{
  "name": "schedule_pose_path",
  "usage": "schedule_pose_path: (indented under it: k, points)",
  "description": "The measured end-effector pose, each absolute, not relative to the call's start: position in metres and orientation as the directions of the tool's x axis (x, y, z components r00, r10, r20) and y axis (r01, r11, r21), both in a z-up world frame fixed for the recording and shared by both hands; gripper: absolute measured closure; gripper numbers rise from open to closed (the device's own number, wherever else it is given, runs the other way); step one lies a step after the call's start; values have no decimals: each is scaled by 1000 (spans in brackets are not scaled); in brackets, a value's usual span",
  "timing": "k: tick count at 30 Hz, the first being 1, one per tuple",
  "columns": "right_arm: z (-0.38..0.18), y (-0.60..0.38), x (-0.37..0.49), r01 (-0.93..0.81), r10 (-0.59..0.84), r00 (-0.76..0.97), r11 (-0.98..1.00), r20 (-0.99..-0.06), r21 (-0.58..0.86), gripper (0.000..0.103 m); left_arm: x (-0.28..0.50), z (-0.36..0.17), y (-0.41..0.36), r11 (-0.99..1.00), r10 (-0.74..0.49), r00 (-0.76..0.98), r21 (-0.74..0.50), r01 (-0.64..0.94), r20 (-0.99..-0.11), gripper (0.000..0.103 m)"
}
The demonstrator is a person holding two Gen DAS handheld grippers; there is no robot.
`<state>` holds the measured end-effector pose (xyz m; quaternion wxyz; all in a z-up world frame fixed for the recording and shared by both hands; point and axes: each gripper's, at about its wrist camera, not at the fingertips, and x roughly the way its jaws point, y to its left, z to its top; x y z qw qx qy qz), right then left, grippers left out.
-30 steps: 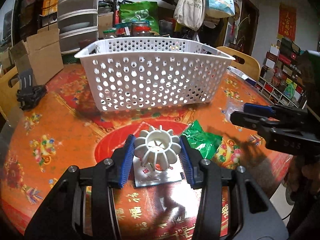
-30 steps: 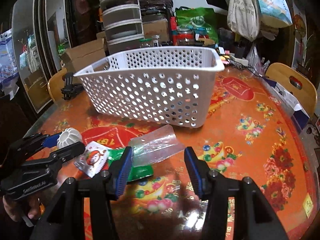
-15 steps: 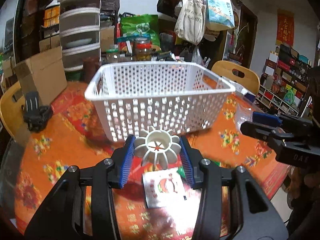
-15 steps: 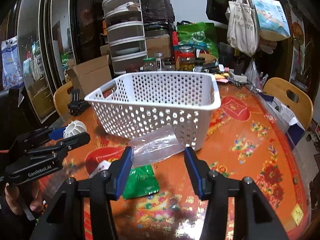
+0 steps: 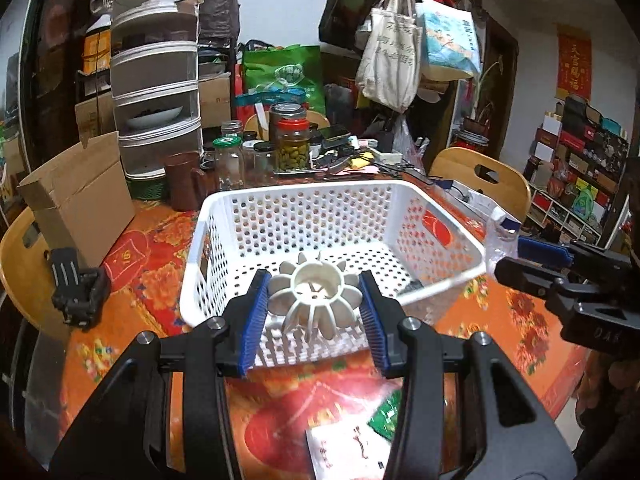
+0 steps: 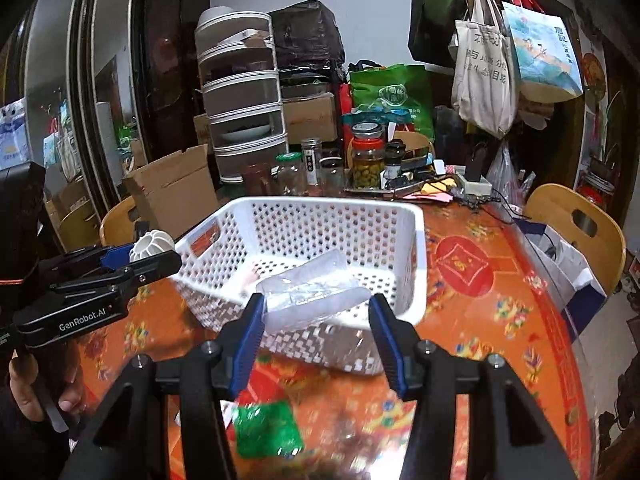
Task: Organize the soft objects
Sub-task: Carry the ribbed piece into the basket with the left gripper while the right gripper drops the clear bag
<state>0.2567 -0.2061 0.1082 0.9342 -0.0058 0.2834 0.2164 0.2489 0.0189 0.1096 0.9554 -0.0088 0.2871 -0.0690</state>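
My left gripper [image 5: 314, 316] is shut on a white ribbed round object [image 5: 314, 302] and holds it above the near rim of the white perforated basket [image 5: 448, 220]. My right gripper [image 6: 316, 326] is shut on a clear plastic bag [image 6: 312, 294], held over the basket's near corner [image 6: 418, 280]. The left gripper with the white object [image 6: 152, 242] also shows at the left of the right wrist view. A green packet [image 6: 266, 426] and a white packet [image 5: 348, 448] lie on the red patterned table below.
Jars [image 5: 294, 142], stacked grey containers [image 5: 156, 92] and a cardboard box [image 5: 76, 184] stand behind the basket. A black clip [image 5: 76, 284] lies on the left. Wooden chairs [image 6: 580, 232] ring the table. Bags [image 6: 484, 68] hang on the wall.
Both grippers have risen from the table and moved forward over the basket's rim, each carrying its object. The packets stayed on the table.
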Motion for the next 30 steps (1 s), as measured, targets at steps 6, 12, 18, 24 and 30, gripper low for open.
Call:
schedule_pose_path:
  k: [6, 12, 18, 24, 30]
  points:
    - [114, -196, 300, -395, 378, 724, 913, -577, 102, 51, 306, 113, 32, 993, -114, 794, -74, 88, -597, 62]
    - [109, -185, 335, -389, 359, 694, 916, -624, 95, 51, 346, 109, 32, 995, -103, 757, -67, 78, -645, 62]
    - [94, -175, 369, -373, 326, 653, 924, -683, 84, 51, 382, 94, 24, 996, -87, 711, -63, 61, -698, 62]
    - [76, -167, 396, -357, 296, 609, 931, -735, 79, 51, 411, 71, 24, 998, -64, 650, -57, 31, -757, 62]
    - [60, -159, 410, -356, 275, 572, 932, -773, 69, 51, 431, 52, 28, 1000, -20, 601, -18, 9, -799, 61]
